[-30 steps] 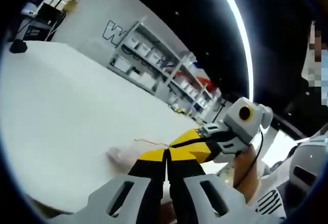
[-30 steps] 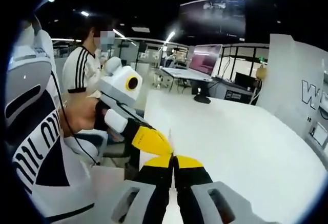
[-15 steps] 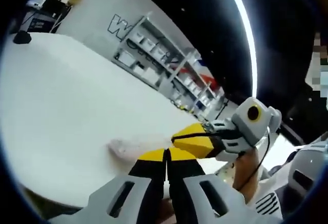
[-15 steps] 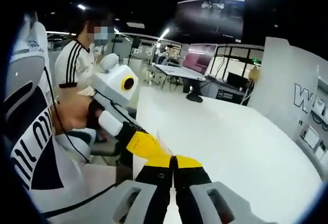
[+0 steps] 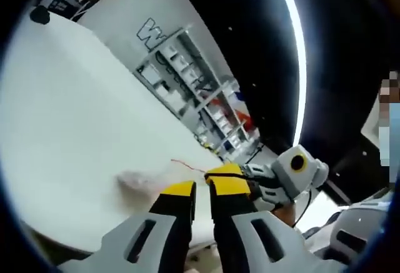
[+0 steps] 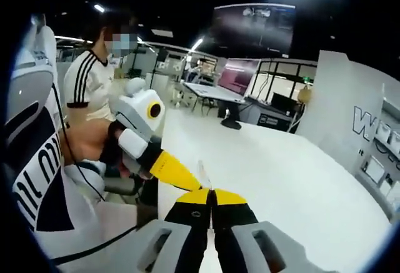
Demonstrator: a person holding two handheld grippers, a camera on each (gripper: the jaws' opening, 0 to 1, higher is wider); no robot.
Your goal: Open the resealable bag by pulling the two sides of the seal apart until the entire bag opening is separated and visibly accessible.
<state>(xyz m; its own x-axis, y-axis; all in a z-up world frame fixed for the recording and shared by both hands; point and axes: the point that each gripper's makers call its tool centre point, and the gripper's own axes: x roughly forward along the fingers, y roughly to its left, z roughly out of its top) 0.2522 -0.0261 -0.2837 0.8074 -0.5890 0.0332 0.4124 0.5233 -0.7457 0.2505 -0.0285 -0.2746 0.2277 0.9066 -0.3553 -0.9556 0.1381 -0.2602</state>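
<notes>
Bag (image 5: 145,179) is a faint clear blur on the white surface (image 5: 69,117), seal unreadable. Left tool (image 5: 201,192) jaws slightly spread; right tool (image 6: 211,196) pressed together on the bag edge. Far wall lettering cut off, only "W" legible.

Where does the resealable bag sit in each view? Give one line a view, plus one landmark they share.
Left gripper view: the resealable bag shows as a faint clear film, low and left of centre, just left of this view's own jaws, with its thin red line running toward them.
Right gripper view: a thin clear sliver, low centre, just above the closed jaws.
Shared landmark: the white panel with the big W, at far right in the right gripper view.
</notes>
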